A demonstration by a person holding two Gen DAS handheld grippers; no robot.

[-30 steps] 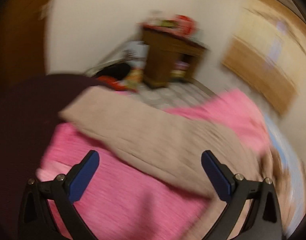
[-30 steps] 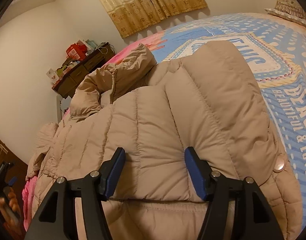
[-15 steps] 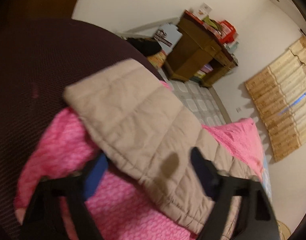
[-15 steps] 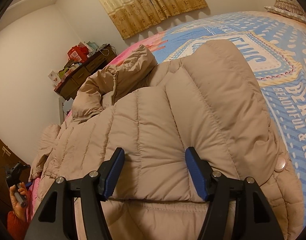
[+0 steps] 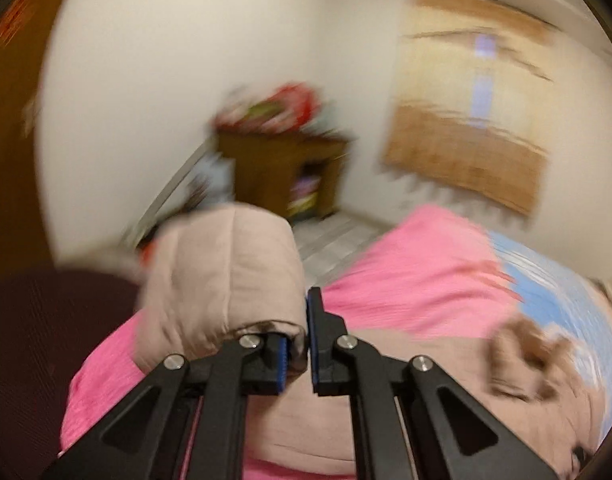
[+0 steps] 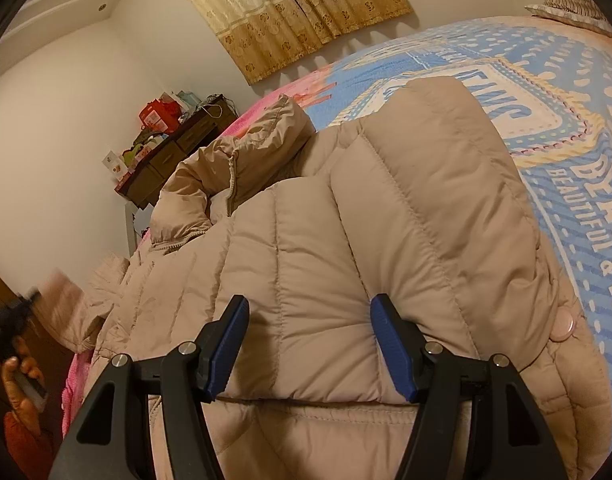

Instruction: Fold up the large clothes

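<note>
Your left claw [image 5: 295, 344] has just been closing and is now pinched on the beige sleeve end [image 5: 221, 276] of the puffer jacket [image 6: 346, 264], which lies spread across the bed [image 6: 566, 92] with its hood end toward the wooden dresser [image 6: 177, 152]. Your right claw [image 6: 308, 344] stands spread over the folded quilted panel, and you cannot tell whether its pads press the fabric. The risk lies in that left pinch: it holds only a thin bite of slippery, puffy shell near the cuff, so a fast swing could pull it free or drag the whole jacket toward the pink blanket [image 5: 418, 276] at the bed's edge. With your right claw pinning nothing firmly, the finished fold could spring open as you carry the sleeve across. On the blue bedspread you can read "BEAUTIFUL & LOVE"; larger lettering beside it is cut off.
</note>
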